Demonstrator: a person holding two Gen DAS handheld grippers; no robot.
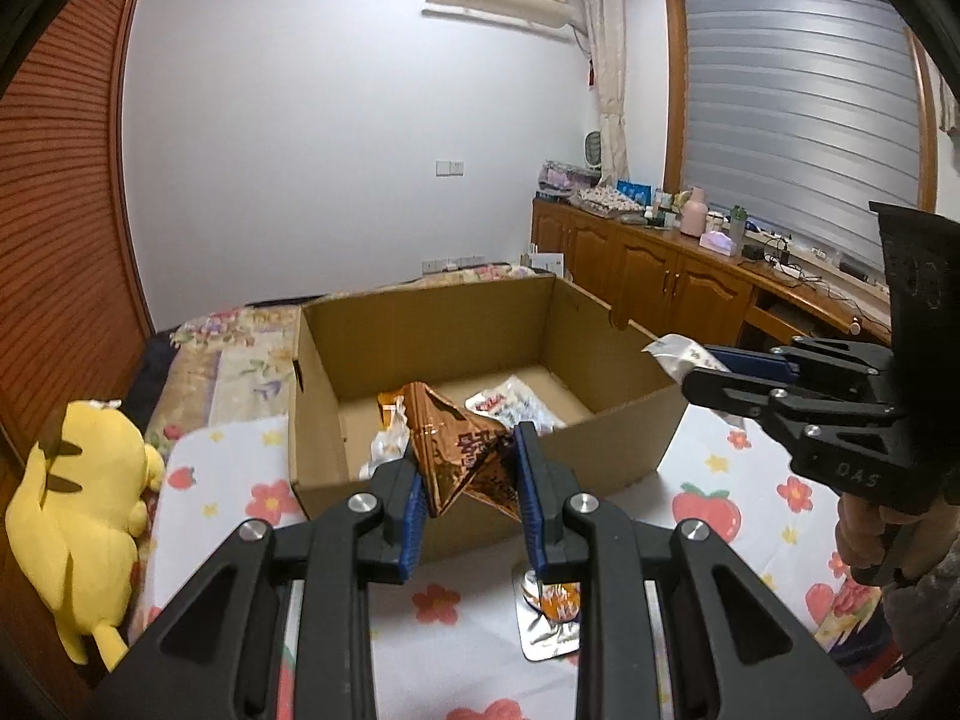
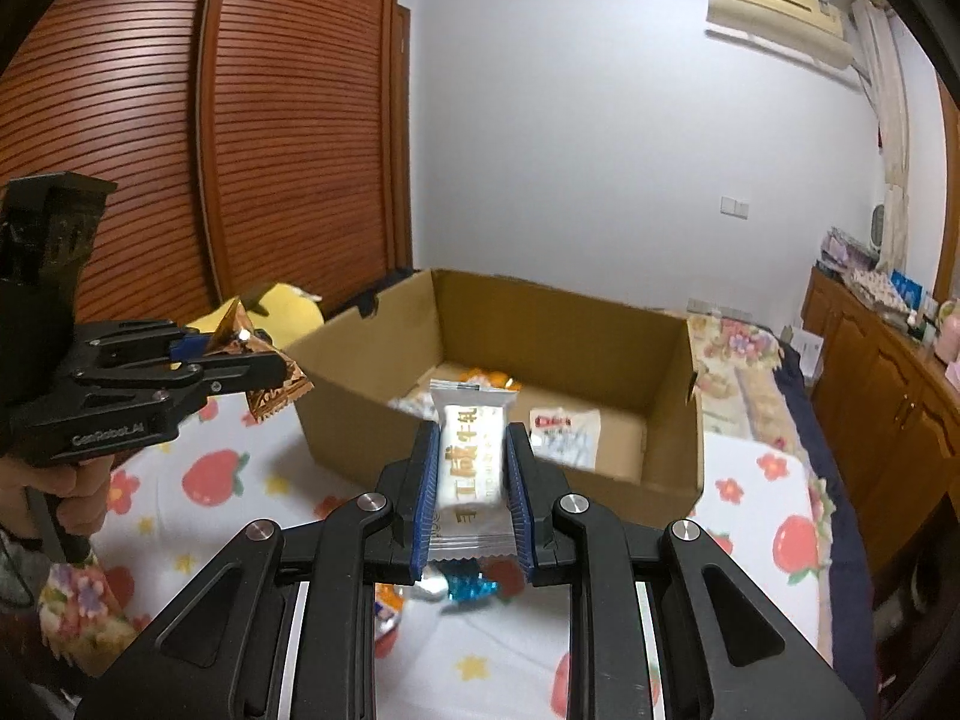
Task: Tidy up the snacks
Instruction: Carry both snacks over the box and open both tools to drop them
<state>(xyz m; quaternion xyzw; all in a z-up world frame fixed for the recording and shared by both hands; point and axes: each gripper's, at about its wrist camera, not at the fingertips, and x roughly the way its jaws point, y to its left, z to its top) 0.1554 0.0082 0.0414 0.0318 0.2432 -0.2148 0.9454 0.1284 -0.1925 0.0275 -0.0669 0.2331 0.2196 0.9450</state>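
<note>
An open cardboard box (image 1: 600, 438) stands on the bed and holds a few snack packets (image 1: 516, 405). It also shows in the right wrist view (image 2: 360, 414). My left gripper (image 1: 471, 480) is shut on a shiny copper snack bag (image 1: 462, 450), held just in front of the box's near wall. The bag also shows in the right wrist view (image 2: 264, 372). My right gripper (image 2: 471, 480) is shut on a white snack packet (image 2: 471, 456) with gold lettering, in front of the box. In the left wrist view the right gripper (image 1: 708, 369) is at the box's right corner.
A loose silver and orange packet (image 1: 552, 612) lies on the strawberry-print sheet (image 1: 444, 648). A blue wrapped candy (image 2: 471, 588) and an orange packet (image 2: 387, 606) lie under my right gripper. A yellow plush toy (image 1: 78, 516) lies at the left. Wooden cabinets (image 1: 654, 282) stand at the right.
</note>
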